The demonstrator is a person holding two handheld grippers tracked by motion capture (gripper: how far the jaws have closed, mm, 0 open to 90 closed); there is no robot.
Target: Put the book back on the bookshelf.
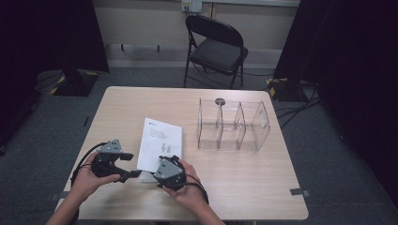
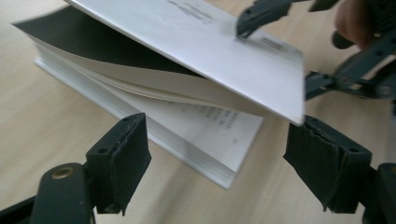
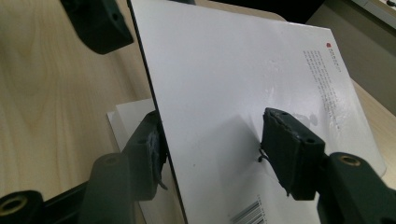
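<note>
A white paperback book [image 1: 161, 140] lies on the wooden table [image 1: 244, 178], near its front edge. My right gripper [image 1: 158, 165] is shut on the front cover [image 3: 233, 79], one jaw under it and one on top. It holds the cover and a few leaves raised off the page block [image 2: 205, 130]. In the left gripper view that gripper [image 2: 278, 53] bites the cover's corner from the right. My left gripper [image 1: 130, 174] sits level to the left of the book's near corner. It [image 2: 219, 135] is open, with the corner between the jaws and nothing pressed.
A clear plastic organiser [image 1: 233, 124] with several compartments stands at the table's right middle, a small dark round object [image 1: 219, 101] at its back. A black folding chair [image 1: 216, 47] stands beyond the far edge. Cables trail on the floor to the right.
</note>
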